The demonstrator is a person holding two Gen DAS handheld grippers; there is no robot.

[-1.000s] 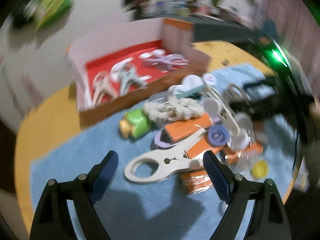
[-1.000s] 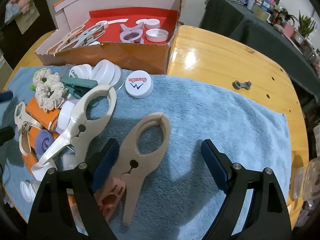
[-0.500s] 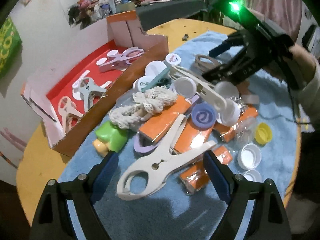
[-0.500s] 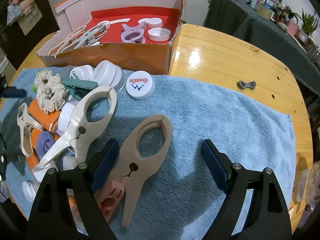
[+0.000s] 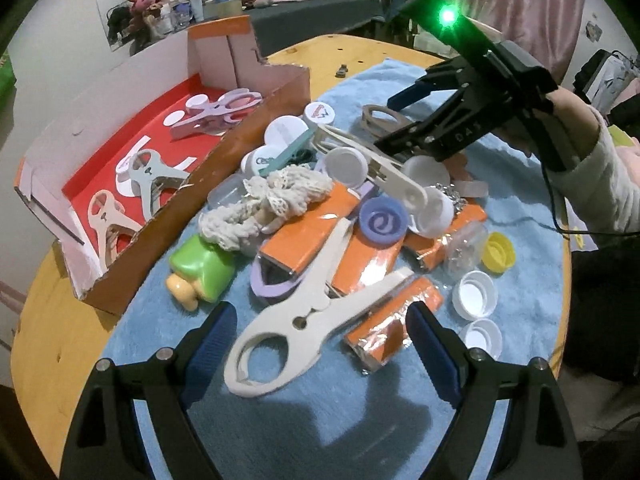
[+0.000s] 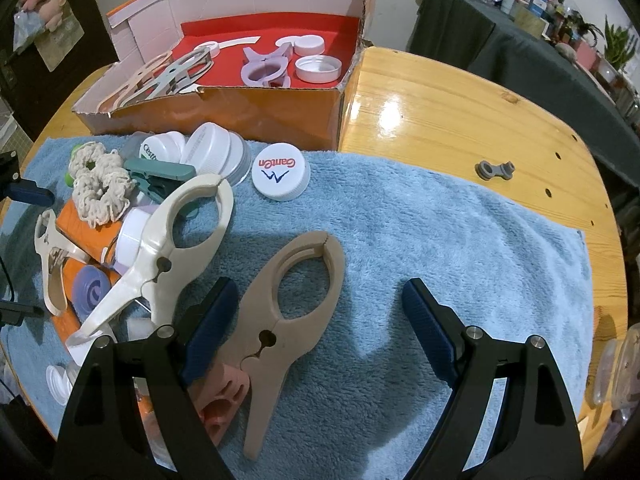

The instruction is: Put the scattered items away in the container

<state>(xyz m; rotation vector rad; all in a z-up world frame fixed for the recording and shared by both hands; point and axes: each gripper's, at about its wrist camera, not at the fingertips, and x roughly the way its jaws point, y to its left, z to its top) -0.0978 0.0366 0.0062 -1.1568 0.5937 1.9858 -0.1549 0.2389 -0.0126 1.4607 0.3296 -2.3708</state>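
Left gripper (image 5: 320,344) fingers spread, right gripper (image 6: 318,322) fingers spread, angled downward

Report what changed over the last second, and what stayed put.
The left tool swung round over the pile, so the cream clip between its open fingers now lies at a different angle in its view. Nothing was gripped or released. The right tool stayed open over the tan clip; the box and clutter are unmoved.

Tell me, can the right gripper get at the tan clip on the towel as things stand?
Probably yes: the right gripper hangs open right above the tan clip, which lies flat on the blue towel with nothing on top.
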